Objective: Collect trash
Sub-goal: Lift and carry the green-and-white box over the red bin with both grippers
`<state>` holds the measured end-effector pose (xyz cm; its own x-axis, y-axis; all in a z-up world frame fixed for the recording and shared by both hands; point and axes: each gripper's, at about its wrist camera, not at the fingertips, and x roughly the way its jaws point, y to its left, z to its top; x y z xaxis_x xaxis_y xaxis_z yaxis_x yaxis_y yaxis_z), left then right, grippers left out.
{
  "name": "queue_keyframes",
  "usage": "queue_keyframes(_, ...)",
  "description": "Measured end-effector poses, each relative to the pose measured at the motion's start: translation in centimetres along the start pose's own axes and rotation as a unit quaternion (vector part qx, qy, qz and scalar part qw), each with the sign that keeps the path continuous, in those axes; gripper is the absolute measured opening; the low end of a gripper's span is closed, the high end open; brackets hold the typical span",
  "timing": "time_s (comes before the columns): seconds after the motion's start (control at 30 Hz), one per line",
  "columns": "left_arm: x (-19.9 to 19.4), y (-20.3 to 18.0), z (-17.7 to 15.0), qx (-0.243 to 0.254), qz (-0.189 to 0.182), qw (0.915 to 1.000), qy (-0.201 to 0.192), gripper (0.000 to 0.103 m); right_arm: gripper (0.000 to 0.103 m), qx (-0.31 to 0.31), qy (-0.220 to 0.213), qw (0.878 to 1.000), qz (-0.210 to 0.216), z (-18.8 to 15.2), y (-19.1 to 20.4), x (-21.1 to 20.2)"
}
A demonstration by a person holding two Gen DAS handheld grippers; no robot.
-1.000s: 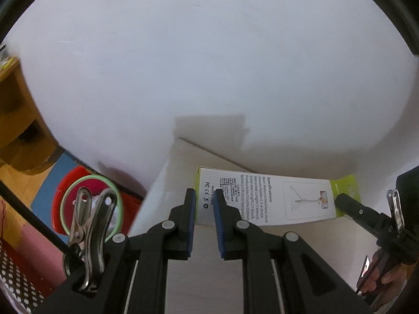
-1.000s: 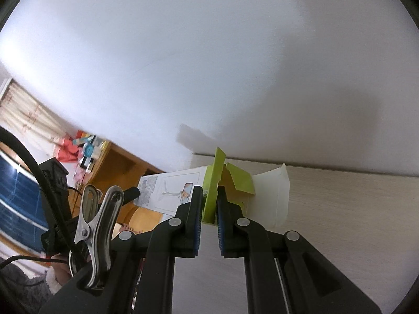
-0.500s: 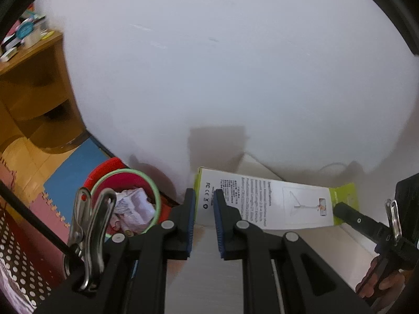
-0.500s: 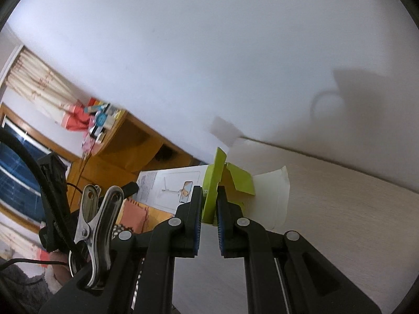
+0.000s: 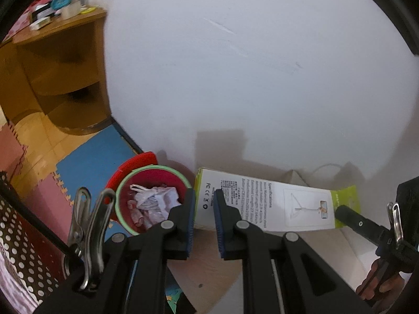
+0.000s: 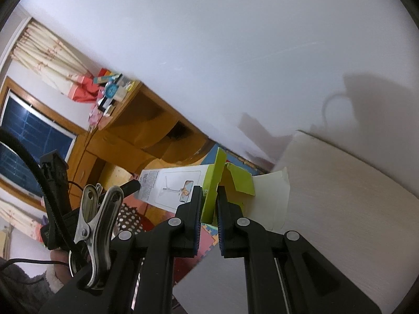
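Observation:
A long white carton with green ends hangs in the air between both grippers. My left gripper is shut on its white printed end. My right gripper is shut on the upright green flap at the other end, whose flaps stand unfolded. Down on the floor, just left of the carton's left end, stands a red bin with a green rim. A crumpled white plastic bag lies inside it. In the right wrist view the carton reaches out past the table's left edge.
The pale wooden table runs along a white wall, and its corner shows under the carton. Blue and pink foam mats cover the floor. A wooden shelf unit with clutter on top stands at the left. A hand holds the right gripper.
Both grippers have carried the carton leftward past the table's edge. The red bin has come fully into the left wrist view, and more floor and shelf show in the right wrist view.

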<state>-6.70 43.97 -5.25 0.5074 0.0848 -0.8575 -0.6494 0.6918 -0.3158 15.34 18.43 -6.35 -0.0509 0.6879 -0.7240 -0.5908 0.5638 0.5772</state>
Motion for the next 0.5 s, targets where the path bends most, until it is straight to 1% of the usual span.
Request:
queue_keyframes(0.07,0.0,1.2,0.3,-0.008,0.003,1.0,-0.001,0.014,0.012,-0.006,0.008,1.0,0.001,0.4,1.1,1.5)
queue_keyframes(0.13,-0.4,2.5,0.6,-0.015,0.006,0.9999,-0.002,0.014,0.012,-0.011,0.015,1.0,0.003,0.5,1.7,2.4)
queue_keyframes(0.33,0.3,5.9,1.4,-0.035,0.013,0.9993,0.0,0.014,0.012,-0.023,0.036,0.999,0.006,0.8,3.6,4.9)
queue_keyframes(0.37,0.0,6.2,1.5,-0.038,0.014,0.9992,0.0,0.014,0.012,-0.025,0.04,0.999,0.006,0.8,3.8,5.4)
queue_keyframes(0.5,0.9,8.2,1.9,-0.05,0.02,0.9985,0.002,0.014,0.012,-0.033,0.053,0.998,0.004,1.1,5.1,7.1)
